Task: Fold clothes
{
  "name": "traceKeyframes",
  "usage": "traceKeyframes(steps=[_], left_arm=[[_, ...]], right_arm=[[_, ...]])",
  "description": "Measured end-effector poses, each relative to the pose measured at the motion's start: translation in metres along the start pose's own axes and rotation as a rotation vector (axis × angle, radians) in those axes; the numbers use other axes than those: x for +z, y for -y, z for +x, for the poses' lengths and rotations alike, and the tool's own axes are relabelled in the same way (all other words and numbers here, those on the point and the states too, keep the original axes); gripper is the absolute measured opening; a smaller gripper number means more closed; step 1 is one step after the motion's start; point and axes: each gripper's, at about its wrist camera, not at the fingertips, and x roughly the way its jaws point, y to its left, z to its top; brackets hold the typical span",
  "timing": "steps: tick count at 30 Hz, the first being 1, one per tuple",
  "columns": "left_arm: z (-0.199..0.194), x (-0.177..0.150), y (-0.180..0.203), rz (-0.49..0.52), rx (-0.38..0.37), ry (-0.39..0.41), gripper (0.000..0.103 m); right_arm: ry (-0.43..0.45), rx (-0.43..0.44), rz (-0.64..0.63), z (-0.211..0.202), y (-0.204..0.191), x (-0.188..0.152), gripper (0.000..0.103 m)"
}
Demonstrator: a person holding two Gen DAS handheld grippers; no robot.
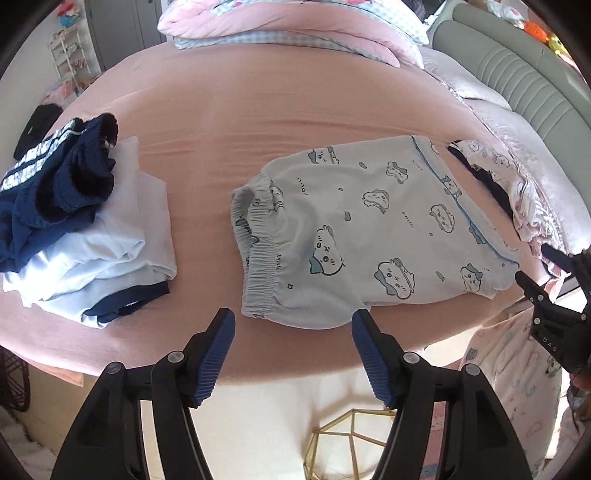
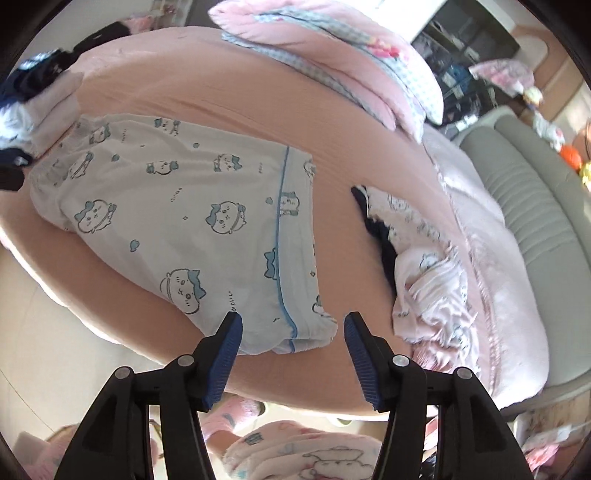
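Light blue cartoon-print shorts (image 1: 369, 229) lie flat on the pink bed (image 1: 258, 118), elastic waistband toward the left. My left gripper (image 1: 293, 319) is open just short of the waistband's near corner, holding nothing. My right gripper (image 2: 291, 321) is open at the shorts' (image 2: 184, 206) blue-piped hem corner, its left pad over the cloth edge; it also shows as a black tool at the right edge in the left wrist view, gripper (image 1: 532, 266). Nothing is gripped.
A stack of folded white and navy clothes (image 1: 85, 229) sits at the left. A crumpled pink print garment (image 2: 424, 266) with something dark lies right of the shorts. Pink quilts (image 1: 288, 26) are piled at the back; a grey headboard (image 2: 535, 206) is right. A gold wire frame (image 1: 354, 439) stands on the floor.
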Motion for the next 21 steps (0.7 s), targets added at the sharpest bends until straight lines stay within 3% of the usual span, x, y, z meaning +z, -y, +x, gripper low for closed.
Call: traceKeyframes(steps=[6, 8, 9, 21], left_arm=[[0.005, -0.003, 0.024, 0.14, 0.009, -0.032, 0.066], [0.008, -0.003, 0.03, 0.187, 0.028, -0.029, 0.086], [0.009, -0.004, 0.033, 0.211, 0.038, -0.027, 0.088], [0.024, -0.008, 0.067, 0.481, 0.142, 0.004, 0.089]], right_arm=[[0.043, 0.048, -0.145, -0.011, -0.016, 0.01, 0.057], [0.055, 0.06, -0.187, -0.012, -0.022, 0.012, 0.057], [0.061, 0.061, -0.21, -0.011, -0.025, 0.013, 0.058], [0.048, 0.113, -0.35, 0.011, -0.054, 0.005, 0.059]])
